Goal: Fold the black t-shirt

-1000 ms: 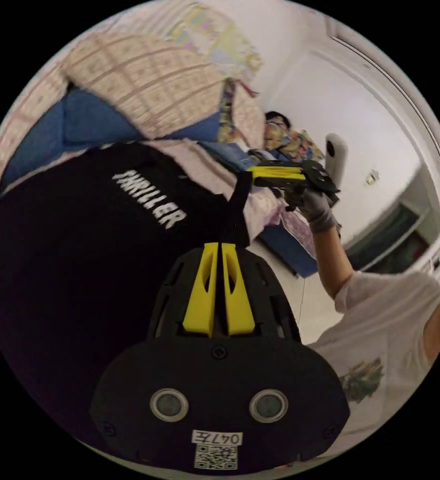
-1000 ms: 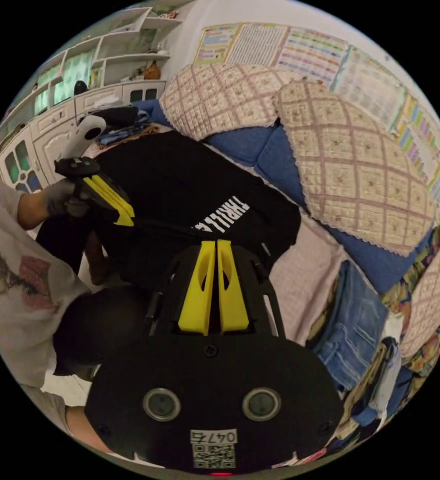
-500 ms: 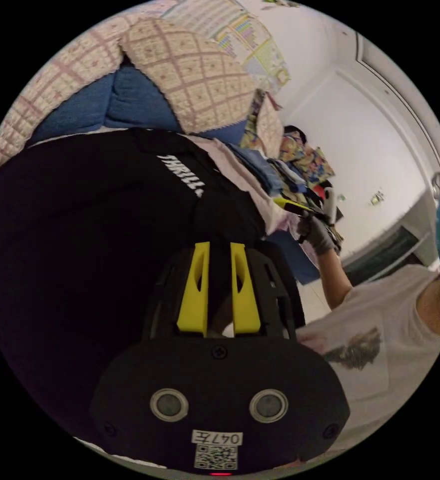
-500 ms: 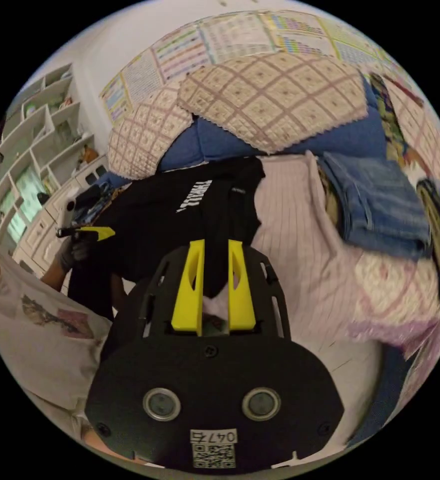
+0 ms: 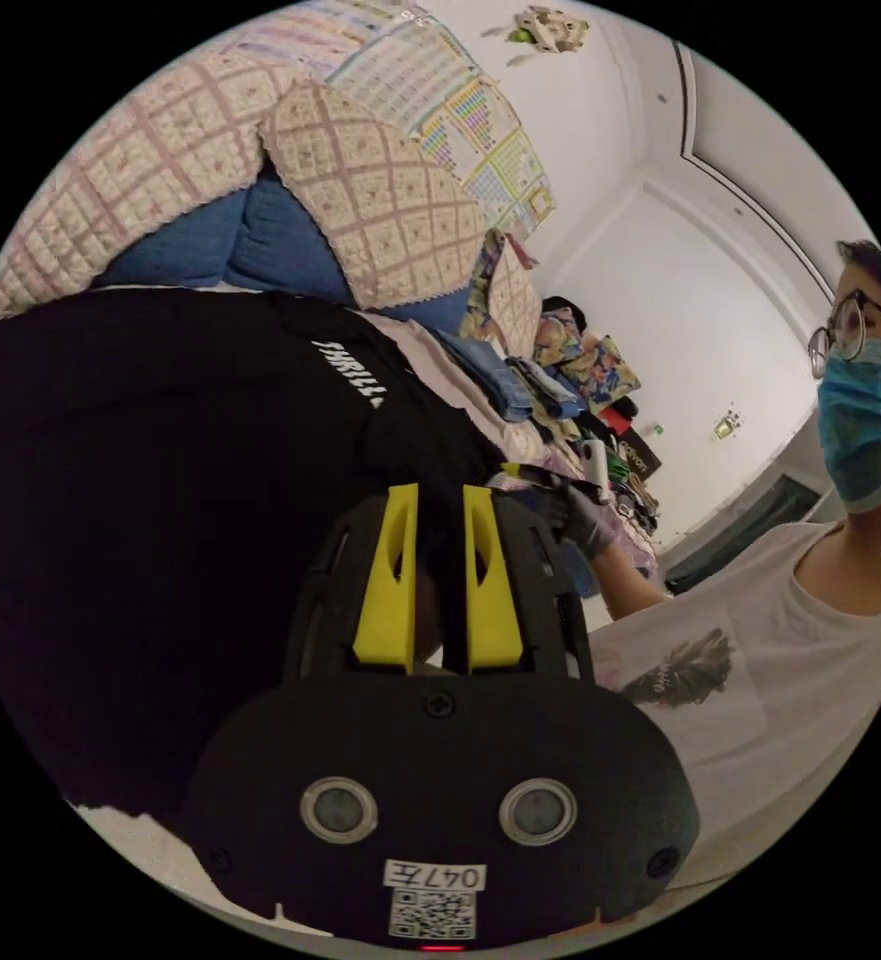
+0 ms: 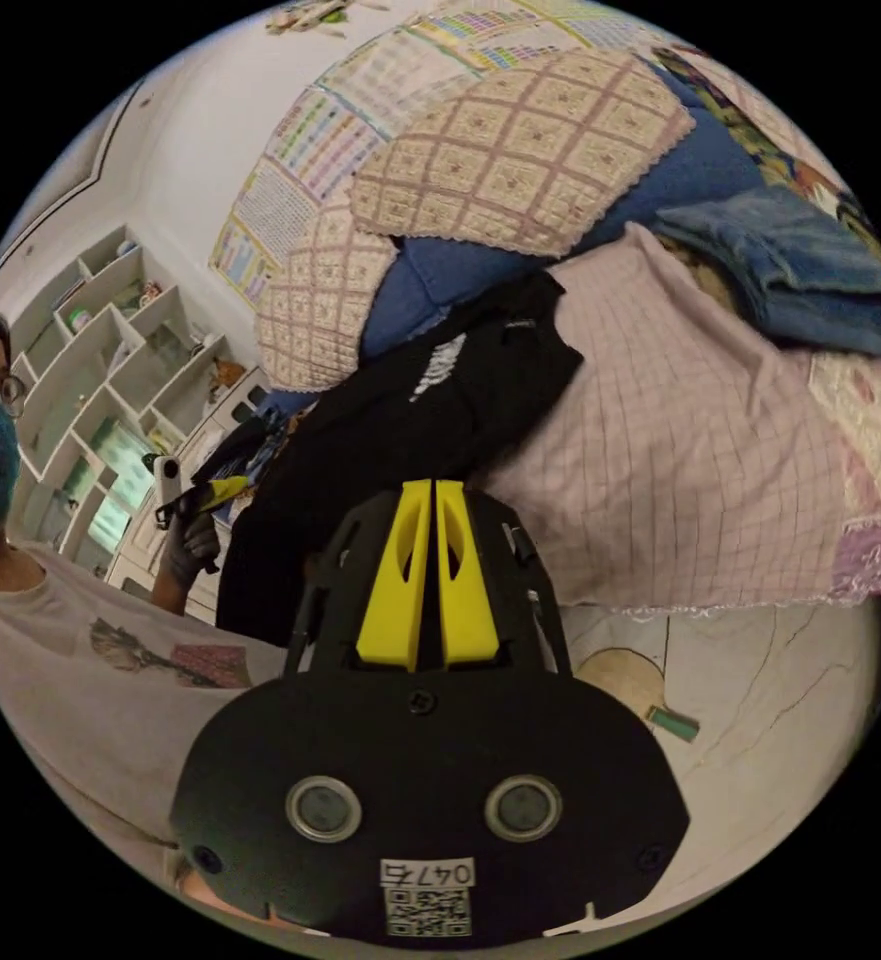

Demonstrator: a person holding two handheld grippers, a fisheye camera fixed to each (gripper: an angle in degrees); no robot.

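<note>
Shirt point(image 5: 160, 480) is lying beyond both claws: left claw point(image 5: 438, 500) is gaping slightly over cloth; right claw point(image 6: 421, 492) is closing, apparently empty.

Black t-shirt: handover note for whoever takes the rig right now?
Left claw: open, jaws parted, with black cloth behind the gap.
Right claw: jaws shut, tips at the shirt's near edge. I can't tell if cloth is pinched.
The black t-shirt lies print side up on the pink checked cover, and its lower part hangs over the front edge. The blue jeans sit further along the cover, apart from the shirt.
Done: shirt laid out.
Left: no finished fold shows, so probably all the folding, sleeves first.
</note>
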